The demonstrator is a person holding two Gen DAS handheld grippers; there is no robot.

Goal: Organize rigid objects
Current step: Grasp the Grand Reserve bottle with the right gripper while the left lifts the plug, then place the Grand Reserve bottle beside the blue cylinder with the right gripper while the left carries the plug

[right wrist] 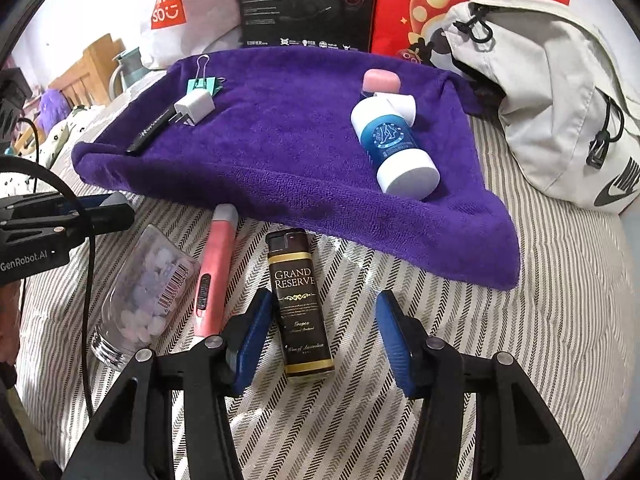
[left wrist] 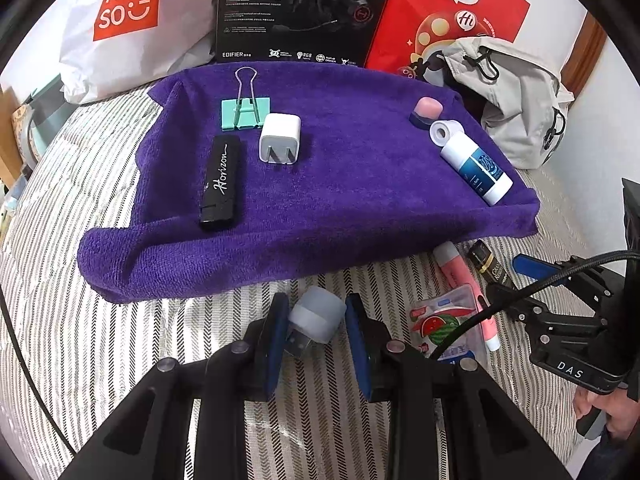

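**Rigid objects on bed and purple towel: current holdings**

Left hand-held gripper (left wrist: 317, 322): a small translucent-capped USB plug (left wrist: 316, 320) is held between the blue pads, above the striped bedcover (left wrist: 120, 320) just in front of the purple towel (left wrist: 320, 208).

Right hand-held gripper (right wrist: 324, 336): jaws are spread wide, nothing gripped. A brown "Grand Reserve" lighter (right wrist: 300, 304) is seen lying on the bedcover between the fingers, close against the left pad and well clear of the right one.

Laid on the towel, left group: a black "Horizon" stick (left wrist: 221, 184), a white plug adapter (left wrist: 279, 139) just beside it, and a mint binder clip (left wrist: 245, 114) behind the adapter.

Laid on the towel, right group: a white and blue bottle (left wrist: 476, 168) on its side, a white cap (left wrist: 444, 131) at its far end, and a pink-topped item (left wrist: 427, 112) behind that.

Left on the bedcover, off the towel: a pink pen-shaped device (right wrist: 214, 272) beside the lighter, and a clear container of small pale pieces (right wrist: 140, 296) to the left of it.

Background: a white Miniso bag (left wrist: 132, 28), a black Edifier box (left wrist: 296, 12), a red carrier bag (left wrist: 452, 12) and a grey backpack (right wrist: 560, 100) are ranged behind and beside the towel.
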